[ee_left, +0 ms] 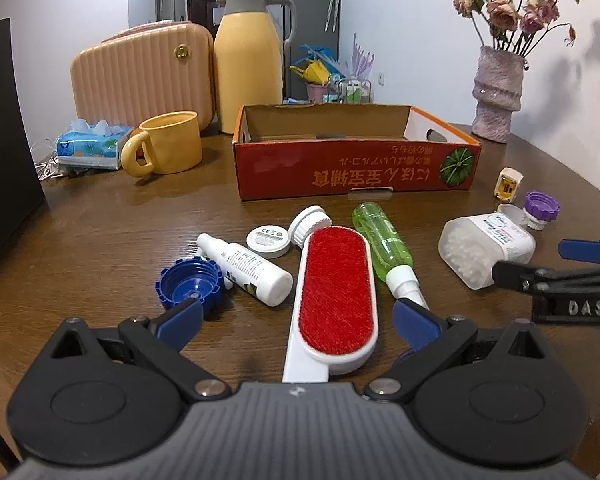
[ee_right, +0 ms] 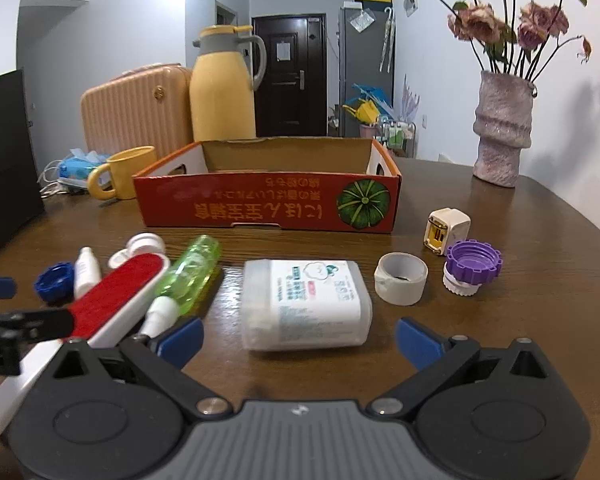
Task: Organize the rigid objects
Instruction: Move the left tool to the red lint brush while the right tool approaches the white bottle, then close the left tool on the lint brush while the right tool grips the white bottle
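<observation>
Box (ee_left: 356, 168): empty at 12 o'clock on the table (ee_left: 100, 224); nothing sorted yet, I judge.
Brush (ee_left: 336, 292): between the wide-open fingers of the left gripper (ee_left: 296, 320); lifting by the head could swing the handle into neighbours.
Tub (ee_right: 304, 304): ahead of the right gripper (ee_right: 300, 336), spread wide, empty; smooth sides may slip.
Green bottle (ee_left: 384, 244): just beside the brush at 2 o'clock; could roll if nudged.
</observation>
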Tool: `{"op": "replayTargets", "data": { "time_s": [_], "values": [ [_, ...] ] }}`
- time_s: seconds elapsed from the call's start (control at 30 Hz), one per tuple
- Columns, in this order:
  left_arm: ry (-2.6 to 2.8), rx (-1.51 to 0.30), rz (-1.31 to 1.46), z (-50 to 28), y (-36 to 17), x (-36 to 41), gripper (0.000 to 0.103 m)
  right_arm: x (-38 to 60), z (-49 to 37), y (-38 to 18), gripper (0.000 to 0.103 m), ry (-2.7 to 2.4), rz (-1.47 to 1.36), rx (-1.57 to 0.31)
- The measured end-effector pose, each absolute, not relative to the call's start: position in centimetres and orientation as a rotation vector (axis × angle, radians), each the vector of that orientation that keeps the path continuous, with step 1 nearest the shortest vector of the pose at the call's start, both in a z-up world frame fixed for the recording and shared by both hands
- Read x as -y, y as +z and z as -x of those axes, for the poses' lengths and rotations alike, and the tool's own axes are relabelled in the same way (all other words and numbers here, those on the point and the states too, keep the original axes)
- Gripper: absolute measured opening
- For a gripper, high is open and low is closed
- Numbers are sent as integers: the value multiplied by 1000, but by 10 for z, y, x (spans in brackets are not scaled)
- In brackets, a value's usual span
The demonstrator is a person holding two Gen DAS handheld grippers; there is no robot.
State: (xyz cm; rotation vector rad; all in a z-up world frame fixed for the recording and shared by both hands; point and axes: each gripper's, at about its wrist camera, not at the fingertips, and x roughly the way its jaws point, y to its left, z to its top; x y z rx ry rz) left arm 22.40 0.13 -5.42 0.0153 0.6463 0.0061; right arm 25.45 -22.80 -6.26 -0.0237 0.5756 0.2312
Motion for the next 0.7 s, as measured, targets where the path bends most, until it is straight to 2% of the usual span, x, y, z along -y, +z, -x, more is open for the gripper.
{"op": "replayTargets", "data": {
  "time_s": [0.23,0.3,0.7],
  "values": [
    [29,-694,-7,-240,-57,-1,103,233,-296,-73,89,235,-2,-613],
    [34,-705,-6,-244,-57,-1,103,231,-305,-76,82,253,-4,-621],
    [20,-781,-21,-264,-64,15,103,237,-300,-84,82,308,-52,-579]
  ]
}}
